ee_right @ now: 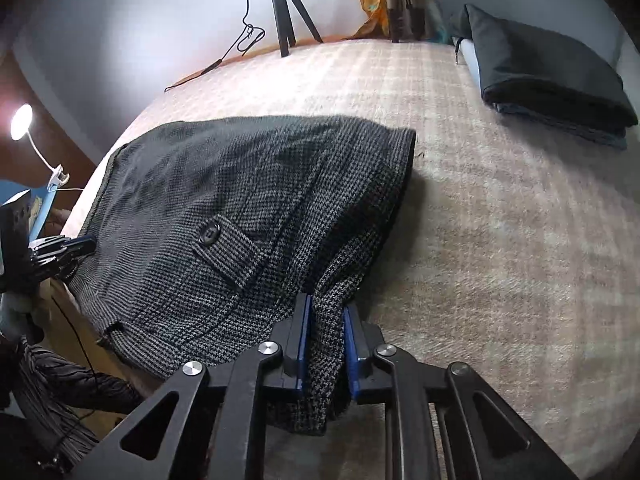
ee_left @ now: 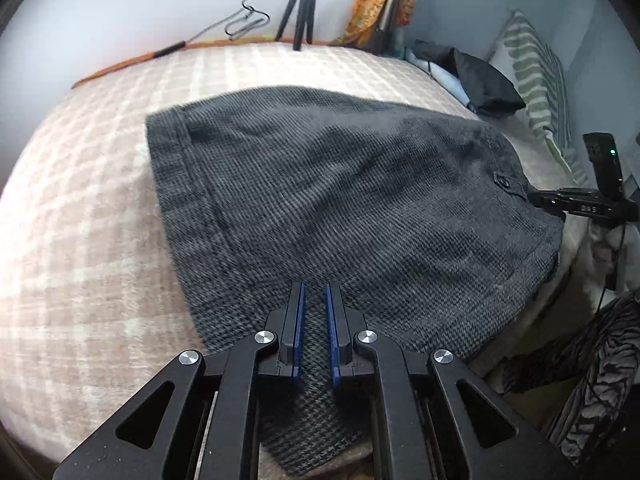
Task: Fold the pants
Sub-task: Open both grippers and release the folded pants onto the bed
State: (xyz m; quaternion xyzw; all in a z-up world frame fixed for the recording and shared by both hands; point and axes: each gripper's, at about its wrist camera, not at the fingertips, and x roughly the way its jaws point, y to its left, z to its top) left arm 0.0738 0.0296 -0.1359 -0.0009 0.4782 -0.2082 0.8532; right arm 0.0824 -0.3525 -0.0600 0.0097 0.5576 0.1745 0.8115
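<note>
The left hand-held gripper is clamping nearly shut on a fold of the grey check pants, its blue pads pinching the fabric at the edge nearest its camera, probably so that end can be carried or laid down evenly. The right hand-held gripper is likewise closing on a bunched edge of the pants, cloth filling the narrow gap between its pads; holding two points seems meant to keep the fold square. The pants are lying partly folded on the bed, their buttoned pocket flap facing up. Beyond the pants, a tripod is standing at the bed's far edge, and folded dark clothes are resting to the pants' far right. Small white lettering is showing on the right hand-held gripper in the left view, too blurred to read.
</note>
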